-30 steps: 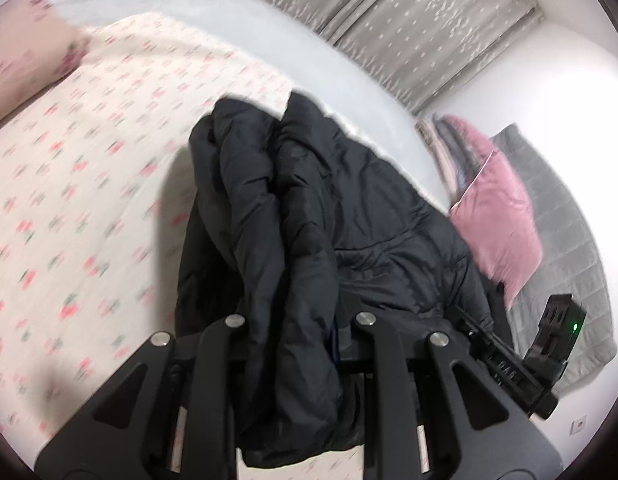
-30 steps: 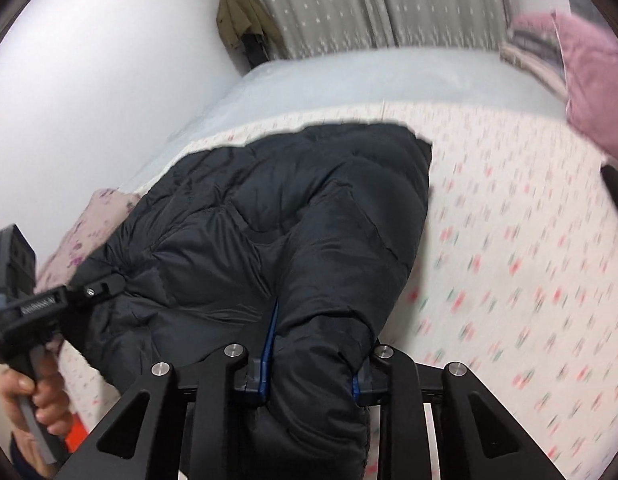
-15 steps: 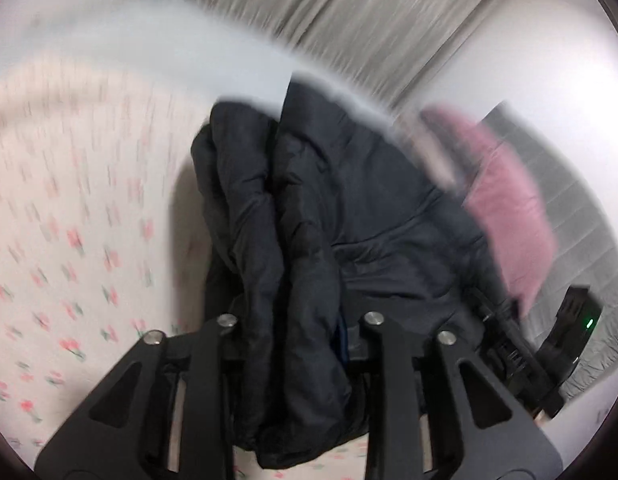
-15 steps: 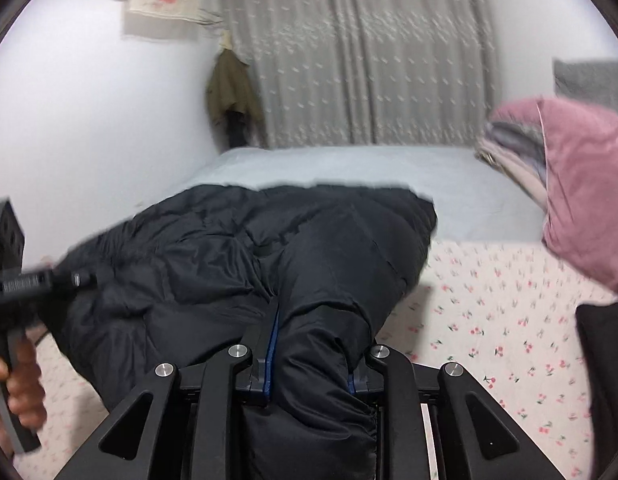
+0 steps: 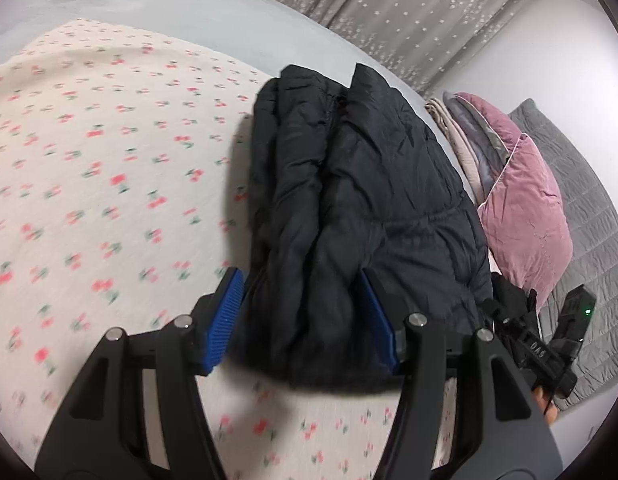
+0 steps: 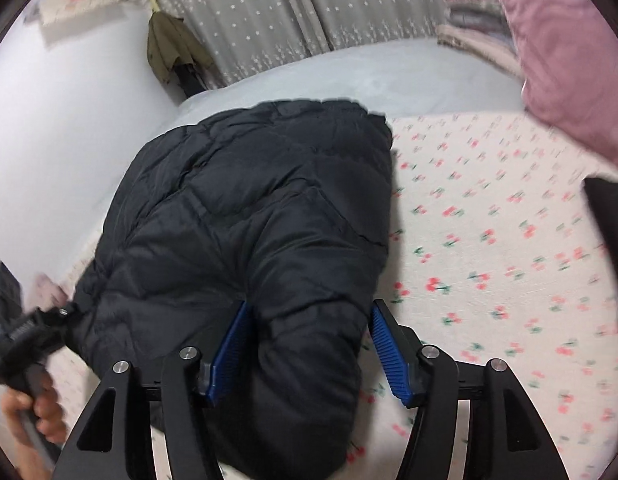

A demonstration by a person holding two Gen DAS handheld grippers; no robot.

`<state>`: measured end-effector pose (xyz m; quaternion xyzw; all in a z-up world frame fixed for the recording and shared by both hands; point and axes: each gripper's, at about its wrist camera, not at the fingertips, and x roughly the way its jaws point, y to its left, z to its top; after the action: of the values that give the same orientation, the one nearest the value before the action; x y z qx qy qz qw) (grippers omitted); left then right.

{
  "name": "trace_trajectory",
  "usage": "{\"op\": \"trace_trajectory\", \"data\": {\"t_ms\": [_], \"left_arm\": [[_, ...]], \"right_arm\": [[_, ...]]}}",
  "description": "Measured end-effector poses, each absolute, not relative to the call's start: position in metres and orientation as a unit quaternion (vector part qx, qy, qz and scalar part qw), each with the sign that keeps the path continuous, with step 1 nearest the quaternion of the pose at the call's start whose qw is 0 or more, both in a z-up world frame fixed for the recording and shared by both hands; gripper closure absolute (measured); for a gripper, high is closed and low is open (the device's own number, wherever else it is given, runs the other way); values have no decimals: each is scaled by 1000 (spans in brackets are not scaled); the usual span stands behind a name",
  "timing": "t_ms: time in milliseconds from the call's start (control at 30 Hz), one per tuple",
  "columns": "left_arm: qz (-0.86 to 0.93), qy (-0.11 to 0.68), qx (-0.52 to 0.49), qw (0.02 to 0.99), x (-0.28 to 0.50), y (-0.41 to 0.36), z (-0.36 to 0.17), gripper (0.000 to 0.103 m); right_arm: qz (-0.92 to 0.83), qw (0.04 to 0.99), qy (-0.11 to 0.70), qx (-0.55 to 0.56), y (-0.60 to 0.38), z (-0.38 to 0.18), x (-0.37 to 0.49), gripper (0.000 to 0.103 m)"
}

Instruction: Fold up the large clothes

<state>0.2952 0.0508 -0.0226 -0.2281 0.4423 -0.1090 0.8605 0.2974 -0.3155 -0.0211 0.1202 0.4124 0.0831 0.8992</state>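
The black jacket point(image 6: 249, 240) hides the bedsheet point(image 6: 489, 240) beneath it, whose cherry print is motion-blurred

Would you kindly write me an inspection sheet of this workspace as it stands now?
Surface: cherry-print bedspread over a pale blue sheet.
Job's things: black puffer jacket folded in a bundle, lying on the bedspread.
Clutter: pink pillow, folded blankets, grey quilt.
Grippers: left gripper and right gripper both have jaws spread around the jacket's near edge, not clamping.
Cables: nothing seen.
Surroundings: grey star curtain, olive garment hanging, white walls.
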Motion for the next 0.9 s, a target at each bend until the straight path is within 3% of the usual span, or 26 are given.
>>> {"op": "trace_trajectory", "data": {"t_ms": [167,233,333,567,633,900], "left_arm": [[-85,436,-176,878,258,34,-1,42],[-70,438,-153,883,243,26,7,35],[-66,423,-132,894,213,15,17,28],[-43,389,-44,919,156,-8,32,26],[-29,372,-19,928,141,-10,36,18],[-13,362,-11,932,110,-5,36,17]], "right_arm": [[113,891,382,218,-322,2,277,39],[130,881,384,244,-314,8,260,37],[141,884,396,204,-291,26,240,37],[135,921,349,111,-250,56,144,27],[120,931,336,80,-240,58,117,26],[119,936,326,57,-231,53,81,20]]}}
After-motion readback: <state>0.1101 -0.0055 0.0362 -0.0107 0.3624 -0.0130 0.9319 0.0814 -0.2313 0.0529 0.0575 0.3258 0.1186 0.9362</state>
